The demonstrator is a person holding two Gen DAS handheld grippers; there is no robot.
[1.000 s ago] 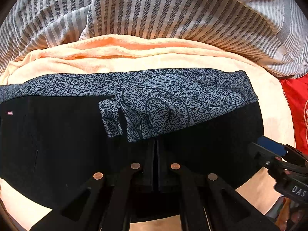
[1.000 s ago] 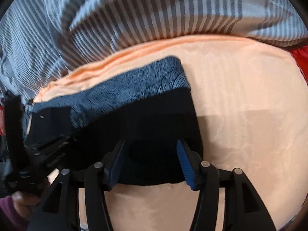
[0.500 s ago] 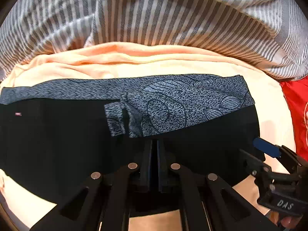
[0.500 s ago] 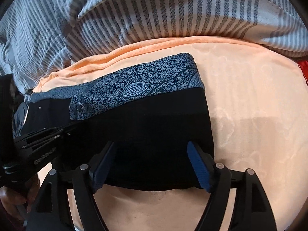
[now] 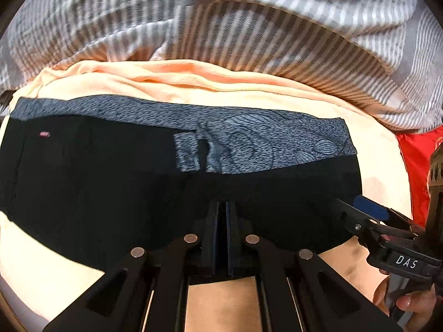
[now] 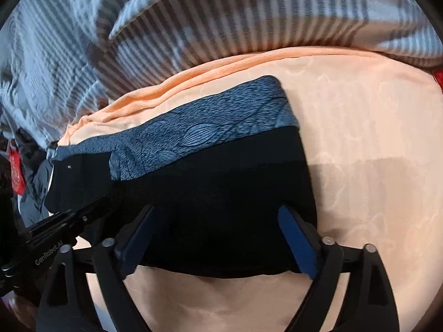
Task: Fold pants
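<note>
Black pants [image 5: 110,188] with a grey leaf-print panel [image 5: 265,144] lie folded flat across a peach sheet [image 5: 193,88]. My left gripper [image 5: 223,207] is shut, its fingers pressed together over the near black edge; no cloth shows between them. My right gripper [image 6: 218,221] is open, its blue-padded fingers [image 6: 296,238] spread wide over the pants' right end [image 6: 221,193]. The right gripper also shows in the left wrist view [image 5: 371,213] at the pants' right end. The left gripper's body shows in the right wrist view [image 6: 69,221].
A grey-and-white striped blanket [image 5: 249,27] is bunched along the far side. Red cloth [image 5: 415,160] lies at the right. Peach sheet [image 6: 373,138] extends right of the pants. Dark clothes [image 6: 33,188] lie at the far left.
Both grippers have drawn back toward me, so more of the pants shows. The right gripper's fingers have spread wider. The pants lie as before.
</note>
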